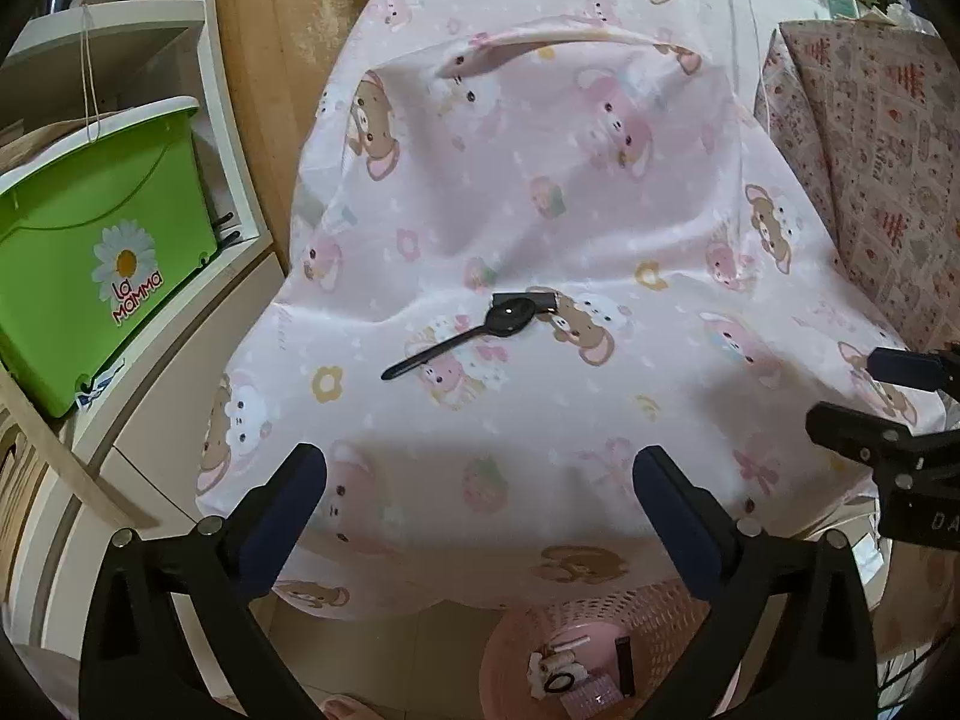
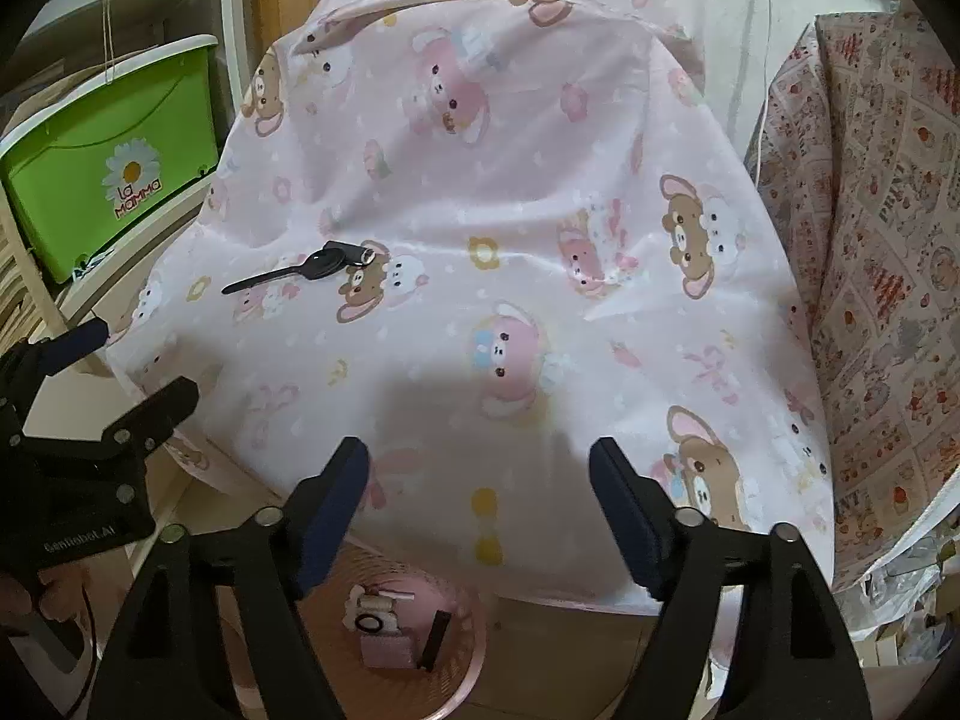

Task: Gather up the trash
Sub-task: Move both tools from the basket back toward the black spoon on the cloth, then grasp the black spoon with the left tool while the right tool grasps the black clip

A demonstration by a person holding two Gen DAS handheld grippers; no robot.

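The left tongs (image 1: pixel 480 516) are held wide apart with nothing between the dark-padded fingers (image 1: pixel 294 510), above the near edge of a pink cartoon-bear printed cloth (image 1: pixel 540 192) draped over a raised surface. The right tongs (image 2: pixel 479 501) are likewise spread, empty, over the same cloth edge.

Below both tongs, at 6 o'clock in each wrist view, a pink perforated plastic basket (image 2: pixel 468 660) is seen on the floor; small scraps are lying in it: a white-and-black crumpled piece (image 2: pixel 369 606), a pink ridged piece (image 2: pixel 387 651) and a narrow black strip (image 2: pixel 437 639).

On the cloth, well apart from either pair of tongs, a black plastic spoon-shaped item (image 1: pixel 447 339) is lying flat, at 12 o'clock from the left tongs and at 10 o'clock from the right, its thin handle pointing towards 8 o'clock.

A green plastic storage box with a daisy label (image 1: pixel 102 240) is set on white shelving (image 1: pixel 198 30) at 9 o'clock. A red-printed patchwork fabric (image 2: pixel 888 240) is seen at 3 o'clock.
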